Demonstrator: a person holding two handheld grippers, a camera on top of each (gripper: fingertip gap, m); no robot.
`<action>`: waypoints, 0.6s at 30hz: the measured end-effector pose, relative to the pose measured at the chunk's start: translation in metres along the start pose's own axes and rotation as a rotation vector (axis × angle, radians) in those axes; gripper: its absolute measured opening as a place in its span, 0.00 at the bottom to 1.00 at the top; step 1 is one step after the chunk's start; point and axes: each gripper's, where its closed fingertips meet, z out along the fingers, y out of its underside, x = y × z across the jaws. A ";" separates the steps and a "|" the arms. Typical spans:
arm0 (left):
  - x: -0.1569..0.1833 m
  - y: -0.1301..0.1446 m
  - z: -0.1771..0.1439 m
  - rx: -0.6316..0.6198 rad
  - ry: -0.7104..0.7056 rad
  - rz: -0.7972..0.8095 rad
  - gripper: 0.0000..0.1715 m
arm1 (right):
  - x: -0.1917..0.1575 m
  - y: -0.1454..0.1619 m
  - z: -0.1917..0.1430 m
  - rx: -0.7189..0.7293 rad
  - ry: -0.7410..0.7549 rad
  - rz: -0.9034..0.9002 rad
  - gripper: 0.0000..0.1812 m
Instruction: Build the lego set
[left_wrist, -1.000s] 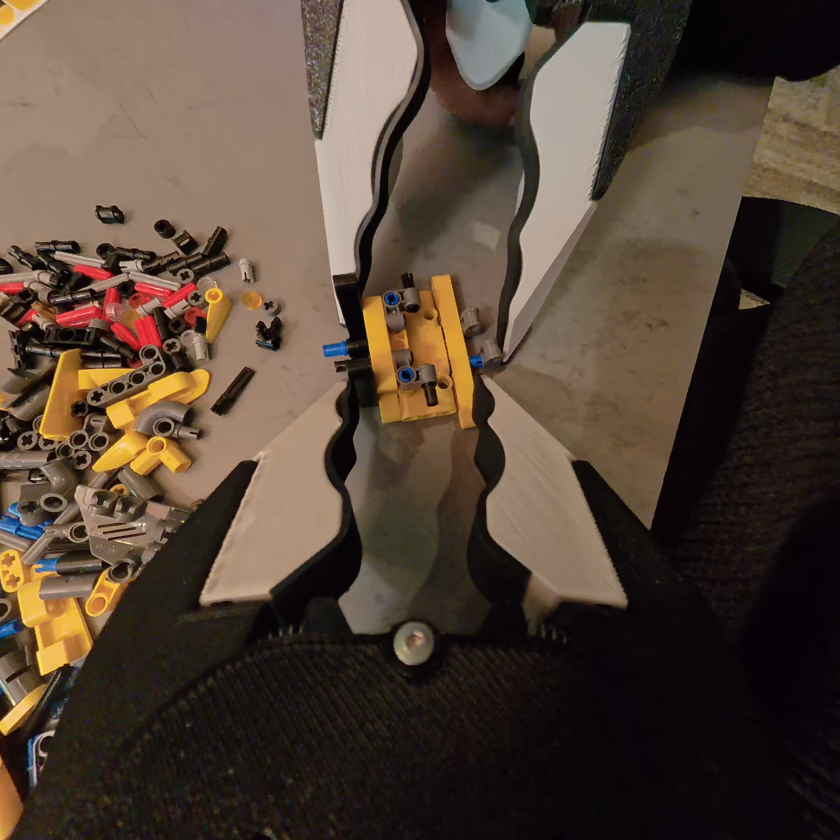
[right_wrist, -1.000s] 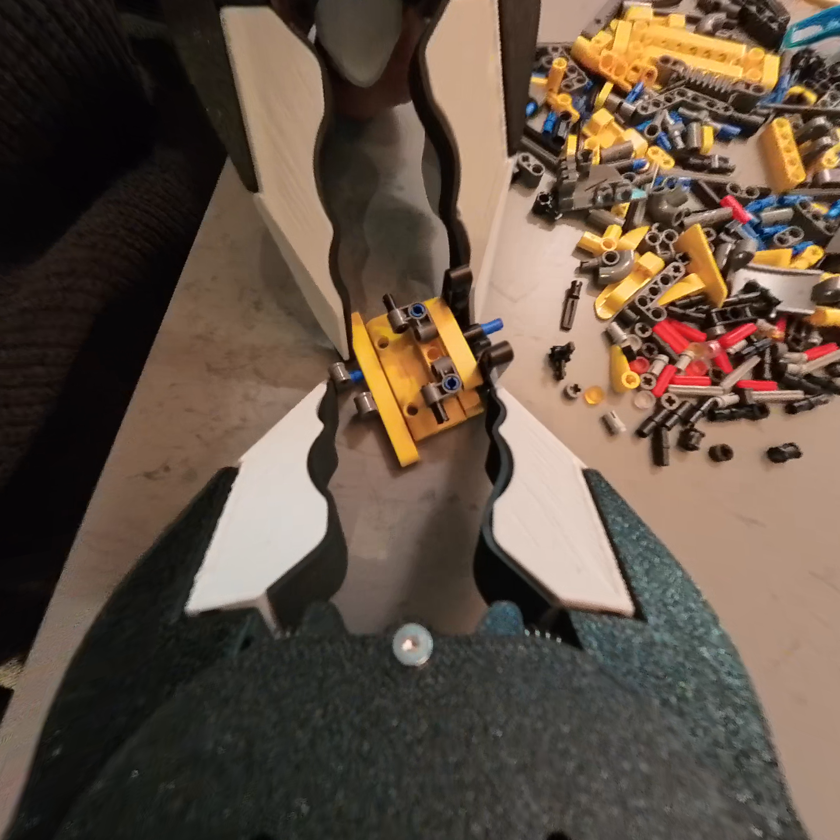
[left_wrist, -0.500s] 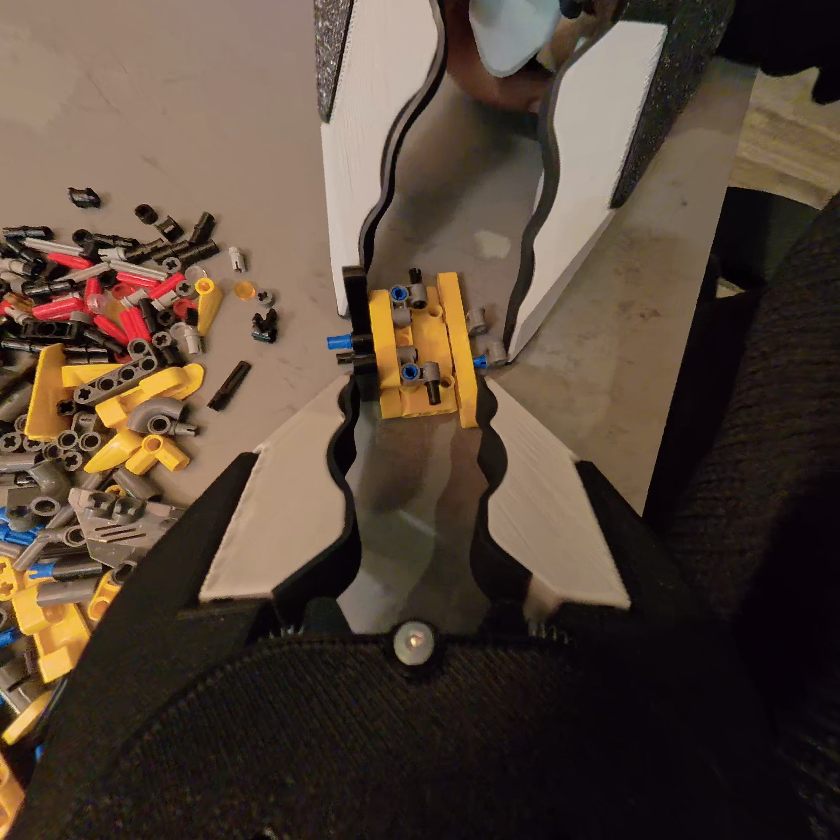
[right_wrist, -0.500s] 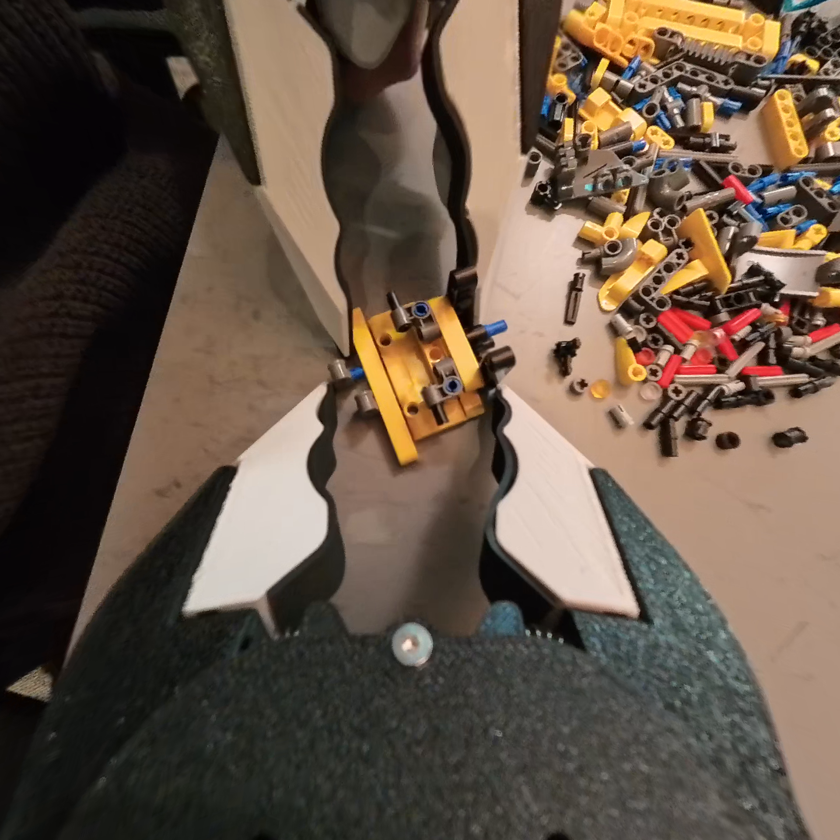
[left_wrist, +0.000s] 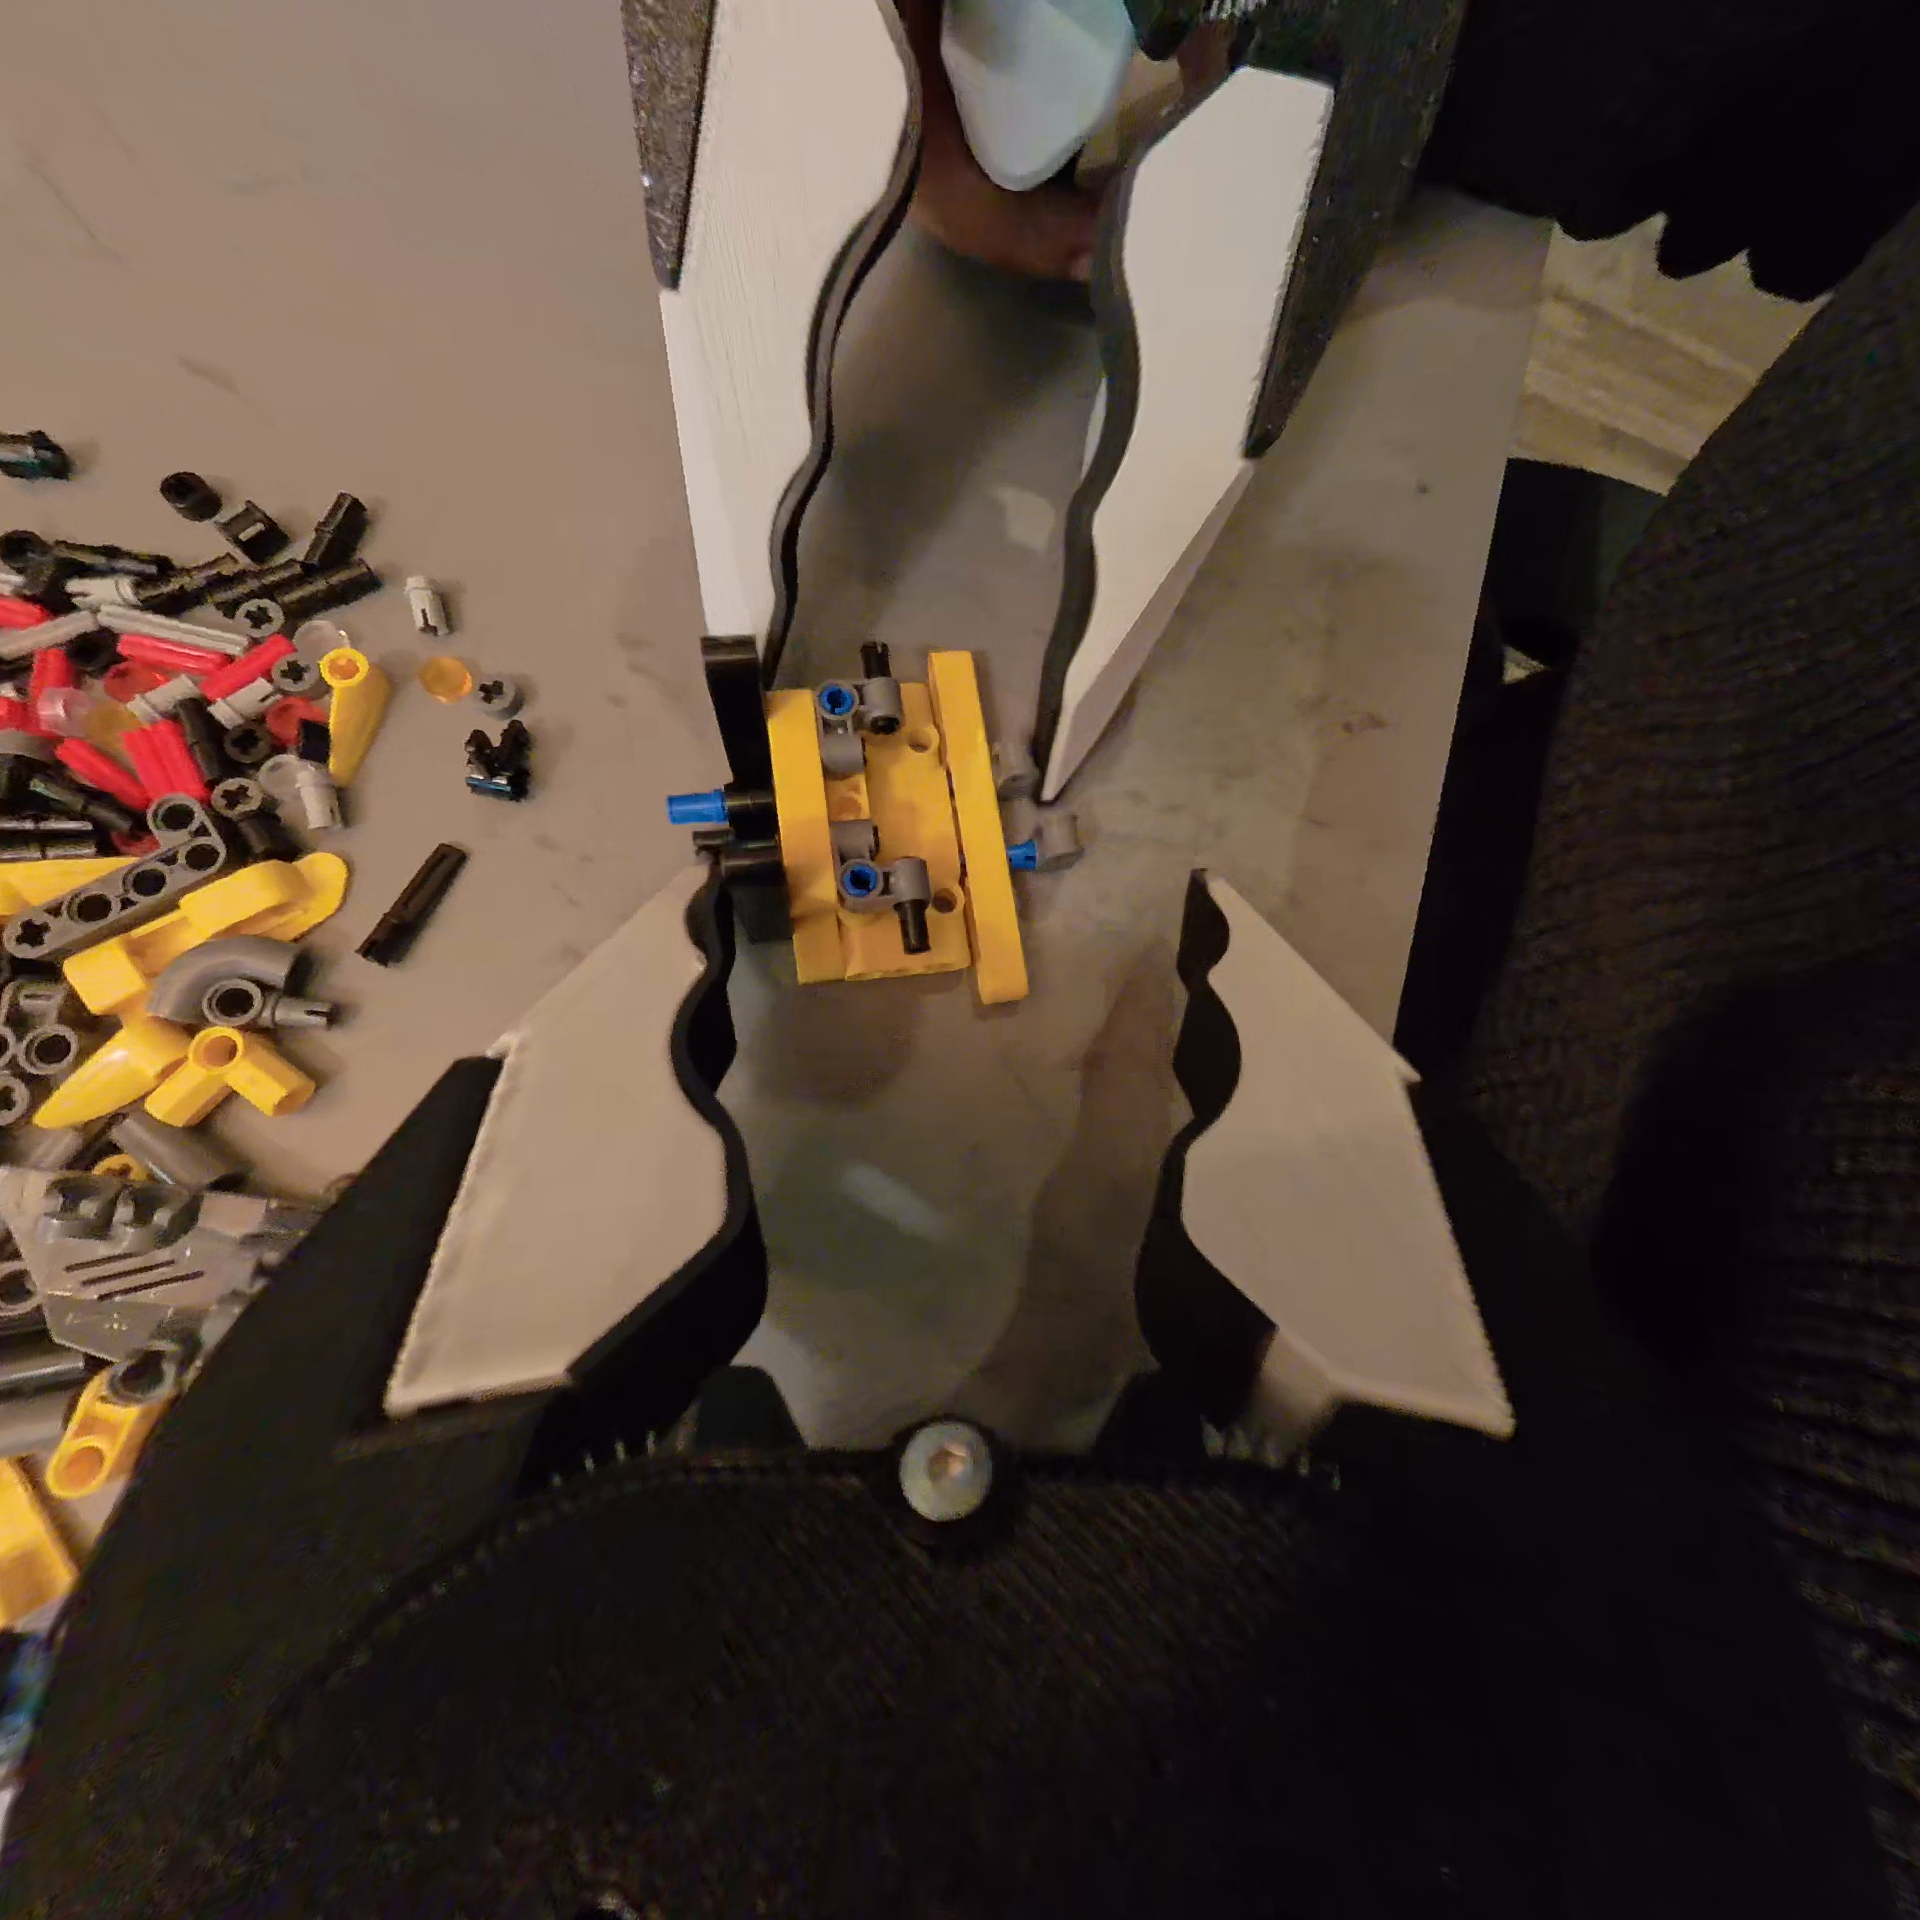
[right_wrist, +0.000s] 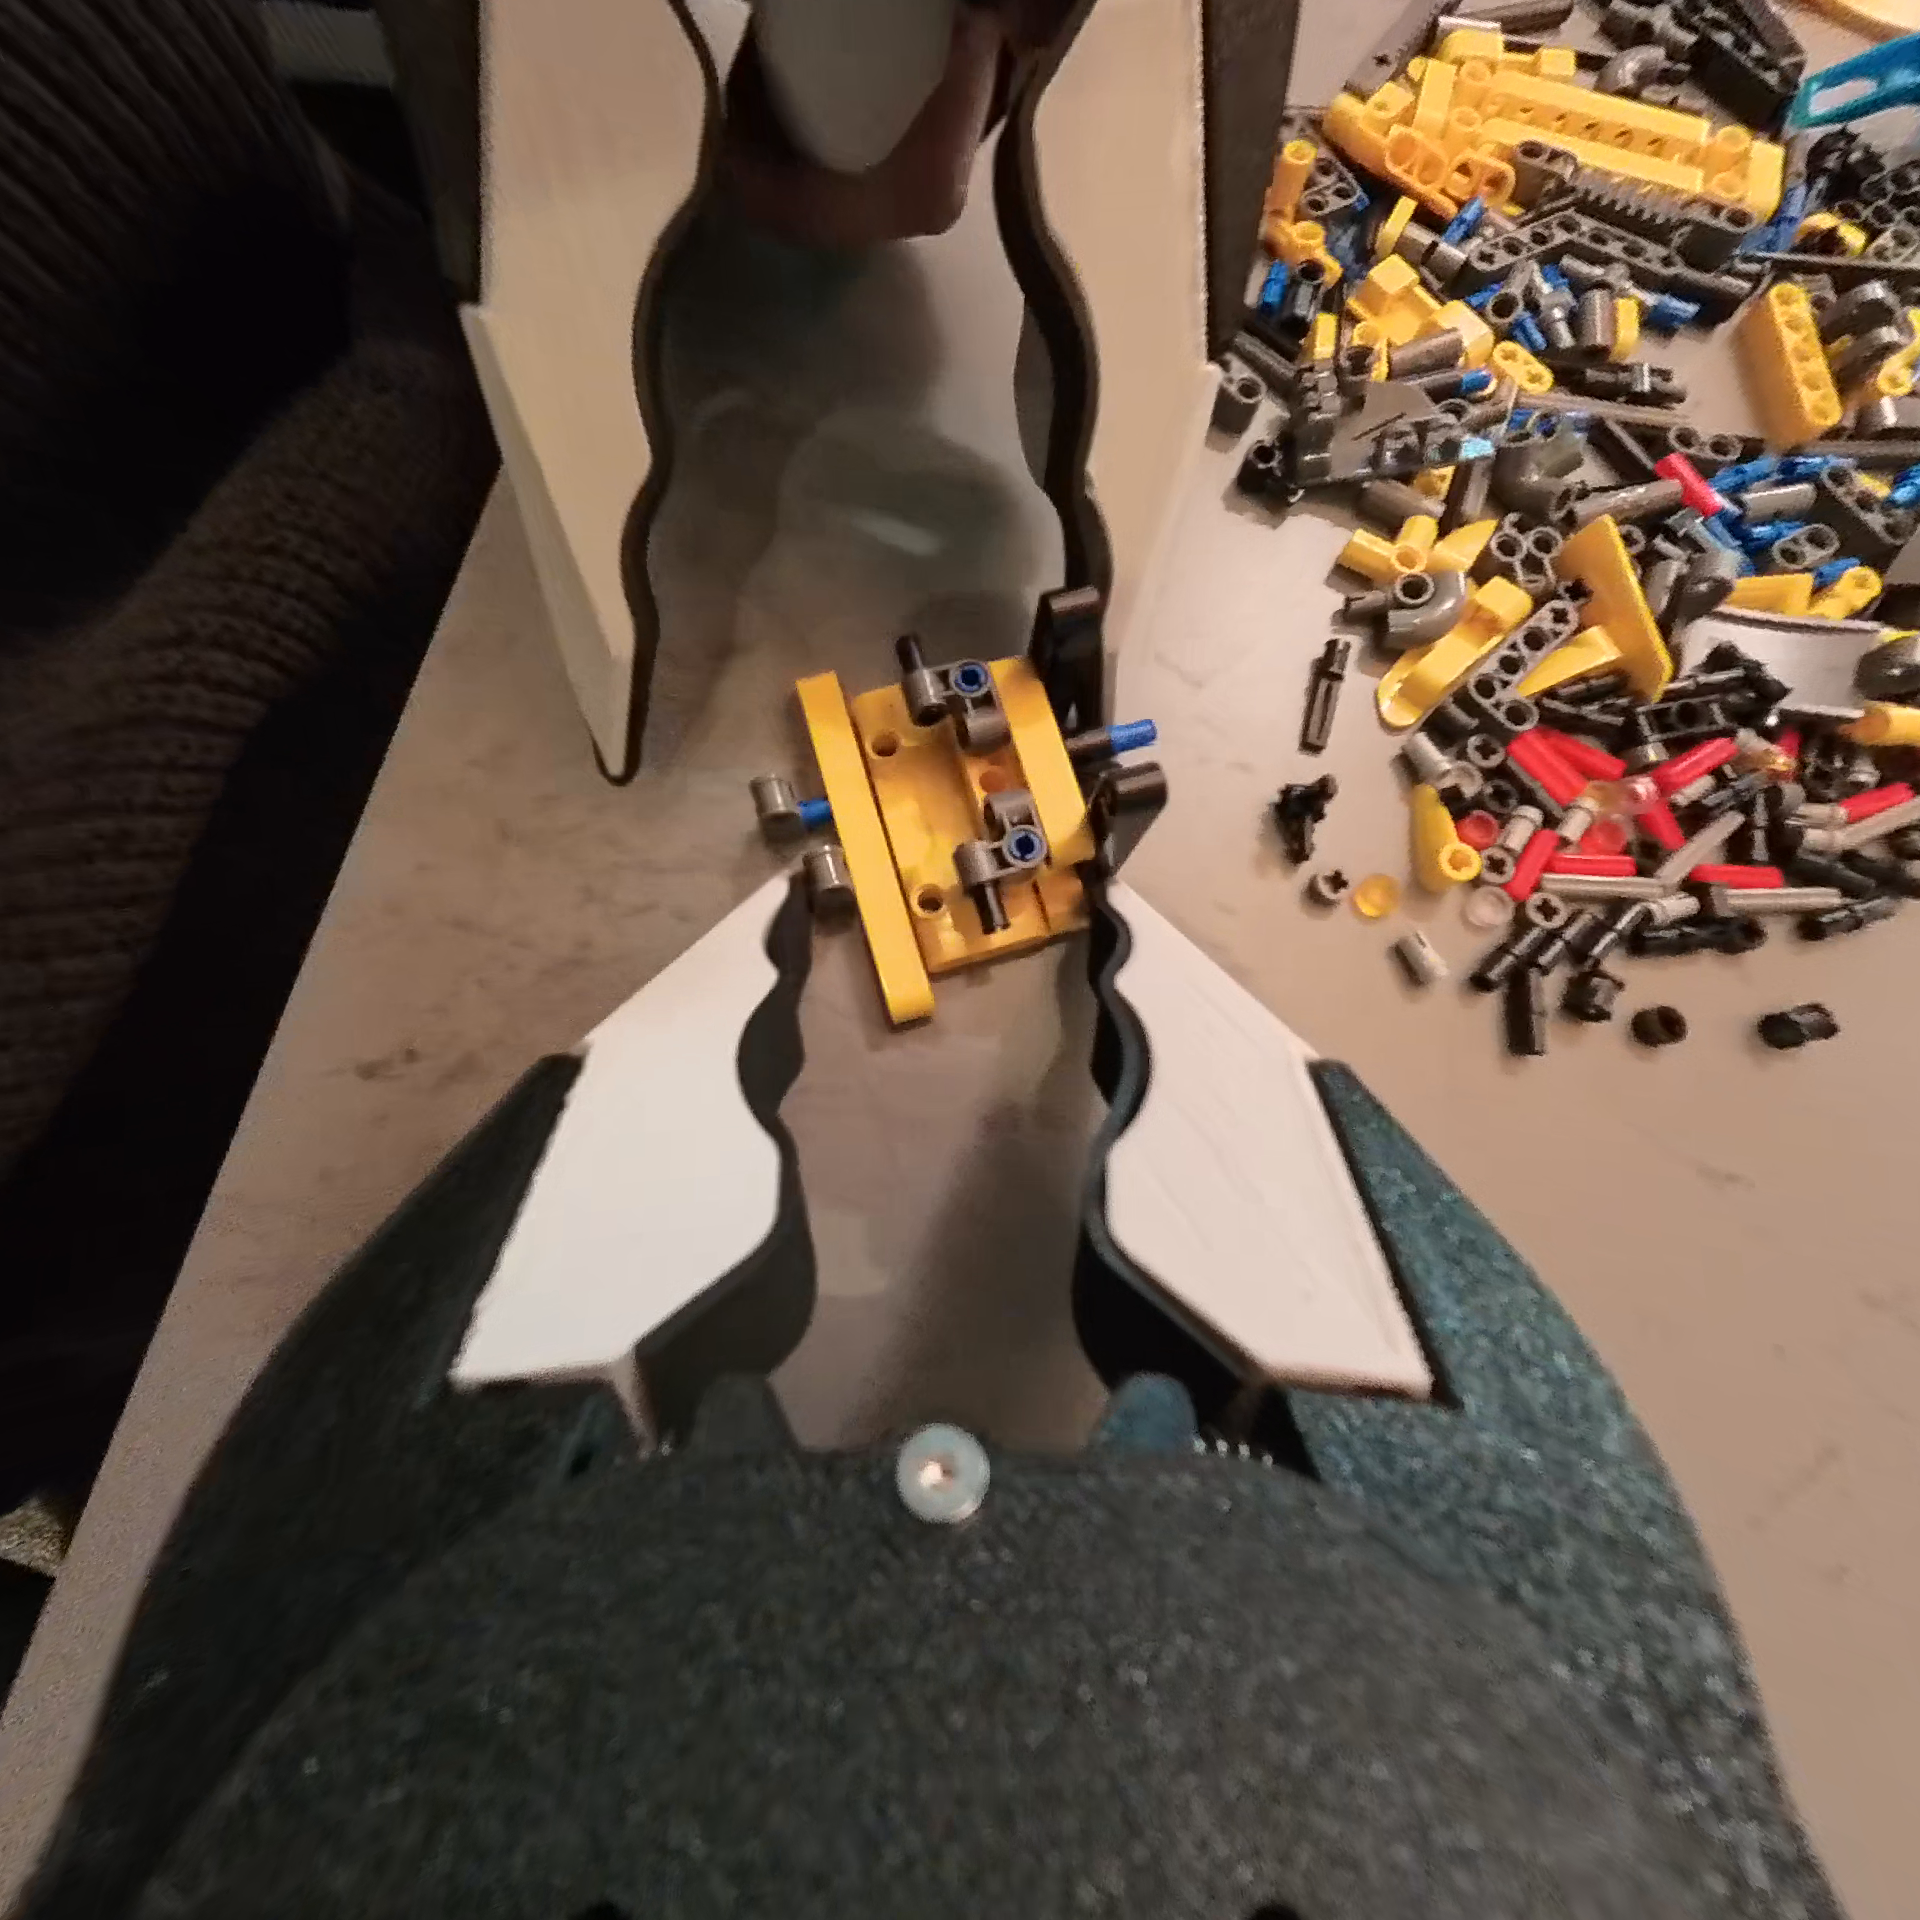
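The yellow block assembly (left_wrist: 883, 831) (right_wrist: 935, 821) lies flat on the table (left_wrist: 312, 312), close to the table's near edge, where the person sits. It is made of yellow beams with grey connectors and blue pins on top, a black piece on the side facing the parts heap, and two grey sleeves on the side facing the edge.

The right gripper (right_wrist: 943, 888) has its fingers drawn in narrow around the assembly. One tip rests against the black piece and the other against a grey sleeve, so we read it as clamped across the assembly. The left gripper (left_wrist: 951, 888) meets it head-on from the opposite side with its fingers spread wide. One tip touches the black piece, while the other stands clear of the yellow beams and holds nothing.

The table is a matte grey-tan sheet, smudged and stained around the assembly, with a soft glare patch between the left gripper's fingers. Towards the table's middle lies a heap of loose parts (left_wrist: 156, 831) (right_wrist: 1610, 520) in yellow, red, black, grey and blue. A single black pin (left_wrist: 412, 902) and a small orange round piece (left_wrist: 445, 681) lie between the heap and the assembly.

Past the near edge we see dark knitted cloth (left_wrist: 1714, 935) (right_wrist: 156, 623), and beyond it a strip of pale floor (left_wrist: 1662, 343). The light is warm and dim.
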 end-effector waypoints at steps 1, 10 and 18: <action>0.000 -0.001 0.001 0.006 -0.015 -0.006 0.49 | 0.000 0.000 0.000 0.000 0.000 0.001 0.30; -0.004 -0.002 0.003 0.026 -0.092 -0.054 0.46 | 0.000 -0.001 0.001 -0.005 0.015 0.030 0.29; -0.008 -0.001 0.002 0.022 -0.120 -0.053 0.37 | -0.001 -0.001 0.002 -0.010 0.020 0.048 0.28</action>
